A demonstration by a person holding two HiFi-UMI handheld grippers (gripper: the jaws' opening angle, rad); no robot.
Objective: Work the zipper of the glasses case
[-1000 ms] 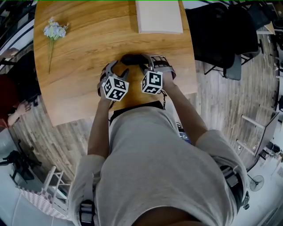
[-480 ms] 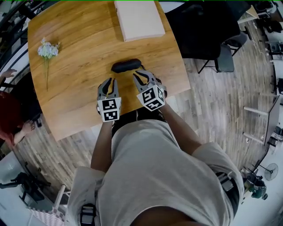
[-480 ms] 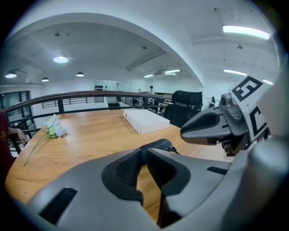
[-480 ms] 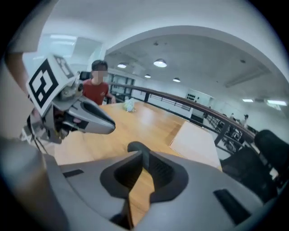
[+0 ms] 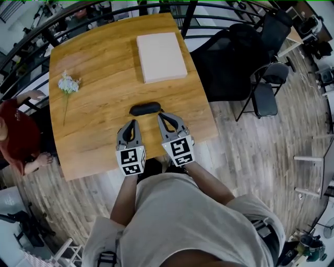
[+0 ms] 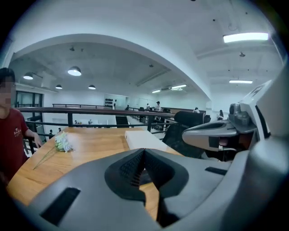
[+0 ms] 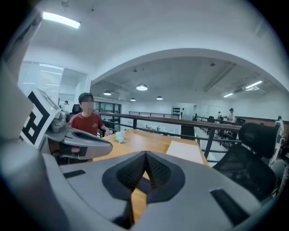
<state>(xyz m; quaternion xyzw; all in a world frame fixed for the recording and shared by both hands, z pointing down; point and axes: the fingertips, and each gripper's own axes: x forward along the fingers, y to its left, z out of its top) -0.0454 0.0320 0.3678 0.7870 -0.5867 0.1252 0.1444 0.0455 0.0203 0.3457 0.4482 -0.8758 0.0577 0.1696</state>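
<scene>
The black glasses case [image 5: 145, 109] lies on the wooden table [image 5: 99, 120] near its front edge, with nothing touching it. My left gripper [image 5: 133, 122] hovers just short of the case's left end. My right gripper [image 5: 160, 115] hovers just short of its right end. Both stand apart from the case and above the table. The jaws of both have just been closing with nothing between them. In the left gripper view the left gripper's [image 6: 143, 151] pads meet. The same holds for the right gripper [image 7: 145, 156] in the right gripper view, and the case is hidden below both.
A flat beige box [image 5: 160, 56] lies at the table's far side and a small flower sprig [image 5: 68, 83] at its left. A person in red [image 5: 15, 130] stands left of the table. Black chairs [image 5: 235, 57] and a railing [image 5: 104, 10] stand beyond the right and far edges.
Both grippers have let go of the case's ends, risen and drawn back toward the person. Their jaws went from wide open to shut. The case stays on the table.
</scene>
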